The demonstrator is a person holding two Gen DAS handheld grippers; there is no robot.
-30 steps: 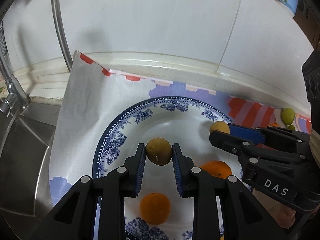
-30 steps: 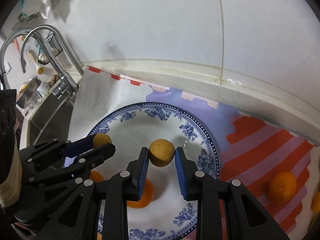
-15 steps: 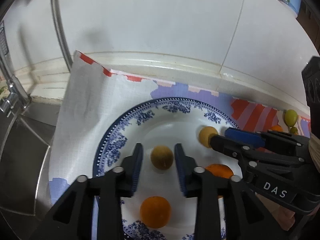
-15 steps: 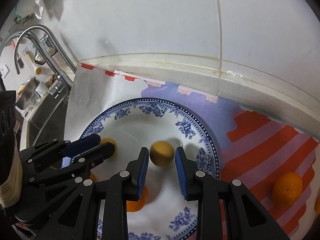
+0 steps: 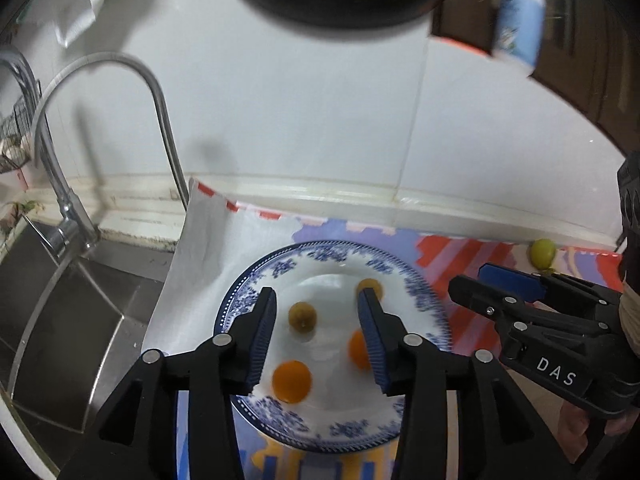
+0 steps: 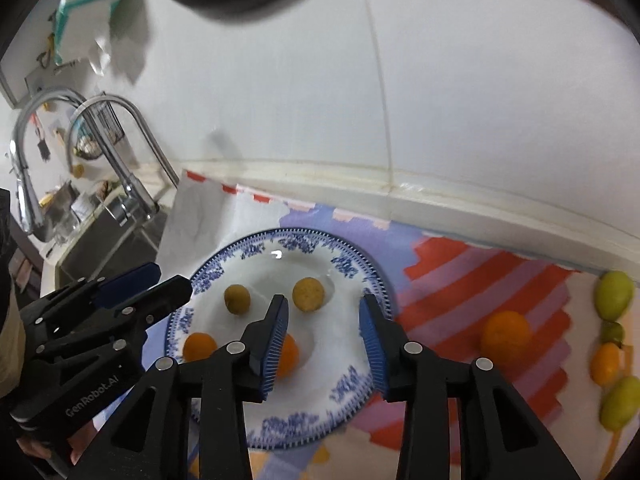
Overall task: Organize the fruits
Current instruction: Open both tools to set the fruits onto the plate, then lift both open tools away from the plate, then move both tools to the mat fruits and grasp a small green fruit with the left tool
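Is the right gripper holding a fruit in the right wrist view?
No: the right gripper is open and empty above the plate, the brown fruit lying free.

A curved faucet stands over the sink; a blurred, perhaps blue bottle sits above.

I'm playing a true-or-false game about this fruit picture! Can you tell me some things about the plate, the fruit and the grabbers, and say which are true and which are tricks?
1. The blue-and-white plate holds four fruits. True: two brownish ones and two orange ones.
2. The left gripper is squeezing a brown fruit. False: it is open, and the fruit lies on the plate.
3. The right gripper is open and holds nothing. True.
4. Every orange fruit is on the plate. False: one orange fruit lies on the striped cloth, off to the right.
5. Green fruits lie on the cloth at the far right. True.
6. The plate sits inside the sink. False: it sits on the cloth beside the sink.
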